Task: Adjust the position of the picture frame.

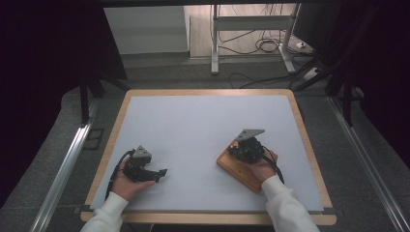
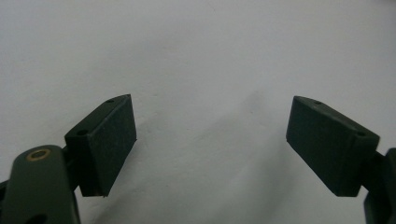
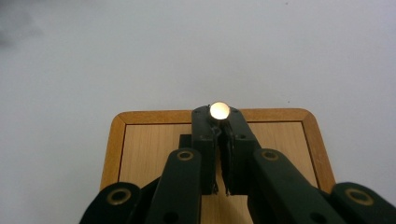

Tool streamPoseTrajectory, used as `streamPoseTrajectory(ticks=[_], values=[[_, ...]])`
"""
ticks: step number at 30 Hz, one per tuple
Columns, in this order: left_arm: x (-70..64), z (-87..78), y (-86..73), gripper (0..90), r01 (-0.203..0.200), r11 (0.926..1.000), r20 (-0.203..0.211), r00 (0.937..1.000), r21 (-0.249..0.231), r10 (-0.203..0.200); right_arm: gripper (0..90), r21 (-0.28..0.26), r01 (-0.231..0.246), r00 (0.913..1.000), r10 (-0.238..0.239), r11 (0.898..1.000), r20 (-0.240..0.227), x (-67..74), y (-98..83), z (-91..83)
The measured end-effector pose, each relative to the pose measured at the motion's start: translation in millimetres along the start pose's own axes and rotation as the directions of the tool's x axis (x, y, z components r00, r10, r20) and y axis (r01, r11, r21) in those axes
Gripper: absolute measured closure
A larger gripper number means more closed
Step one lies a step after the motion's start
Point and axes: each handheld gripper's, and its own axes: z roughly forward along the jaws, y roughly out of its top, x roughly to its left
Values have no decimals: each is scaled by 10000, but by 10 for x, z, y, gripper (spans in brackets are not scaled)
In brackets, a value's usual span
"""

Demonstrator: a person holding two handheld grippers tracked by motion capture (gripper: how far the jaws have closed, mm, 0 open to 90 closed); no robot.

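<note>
Right hand-held gripper [image 3: 219,122] over wooden tray [image 3: 140,149], jaws pinched on a small shiny disc [image 3: 219,110] — identity unclear, left hand-held gripper [image 2: 210,140] gaping wide, empty, above white tabletop [image 1: 193,125].

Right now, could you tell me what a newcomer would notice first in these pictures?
Probably the shiny round metal piece pinched at the tips of the right gripper, above a wooden board on the table's near right. Then the left gripper, open over the bare white mat at the near left.

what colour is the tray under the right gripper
Light wood with a darker orange-brown rim; the tray shows best in the right gripper view.
</note>
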Motion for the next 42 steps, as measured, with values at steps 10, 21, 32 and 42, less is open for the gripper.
streamPoseTrajectory(ticks=[10,21,32,42], values=[[3,-7,2,160,11,10000,24,10000,-38,-11,861,-461,609,9978,-620,9971,-246,284,226,-95],[13,-17,-1,161,113,9998,10,9999,-143,-112,860,-443,1087,9890,-1126,9931,-960,622,455,282],[22,-17,-3,163,-9,10000,-34,10000,-84,9,858,-14,1406,9842,-1399,9901,-1084,764,527,648],[11,-17,-3,164,-87,9999,-115,9999,-143,85,844,-5,1646,9801,-1636,9864,-1126,863,517,771]])
